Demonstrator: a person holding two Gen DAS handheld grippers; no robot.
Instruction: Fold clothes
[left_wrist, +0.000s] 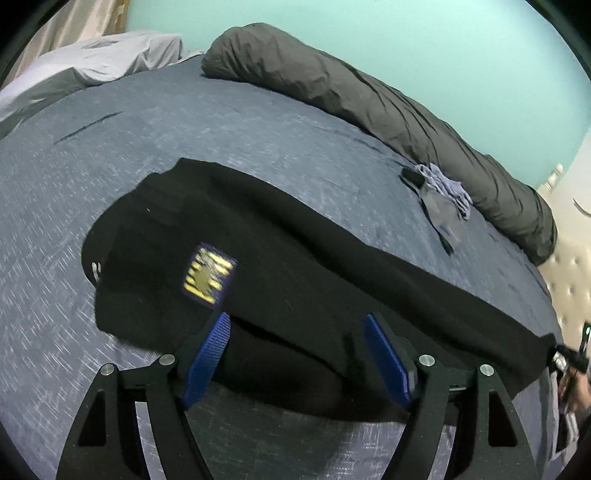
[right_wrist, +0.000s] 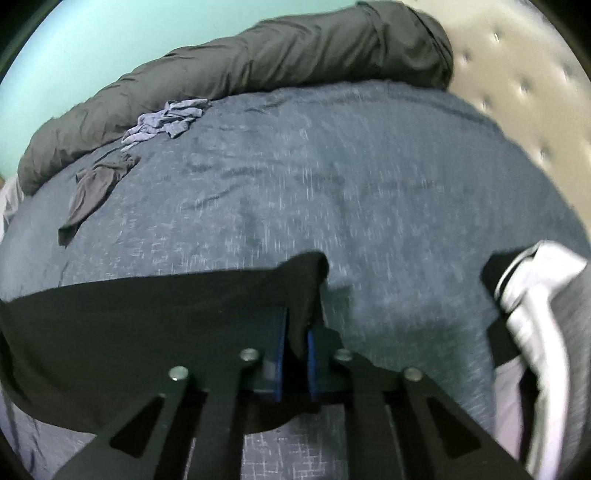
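At lower centre of each view, the right gripper (right_wrist: 296, 338) is pinching the black shirt (left_wrist: 280, 266); the left gripper (left_wrist: 295, 354) is gaping above it.

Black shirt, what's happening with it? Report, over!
Right tongs shut on black shirt corner. Left tongs open above its near edge. Shirt spread on bed. Nothing in the way.

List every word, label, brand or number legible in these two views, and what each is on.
None can be read.
Blue patch with yellow marks on the black garment: blurred, unreadable.
Small white mark at the garment's left edge: too small to read.
Right wrist view: no text visible.
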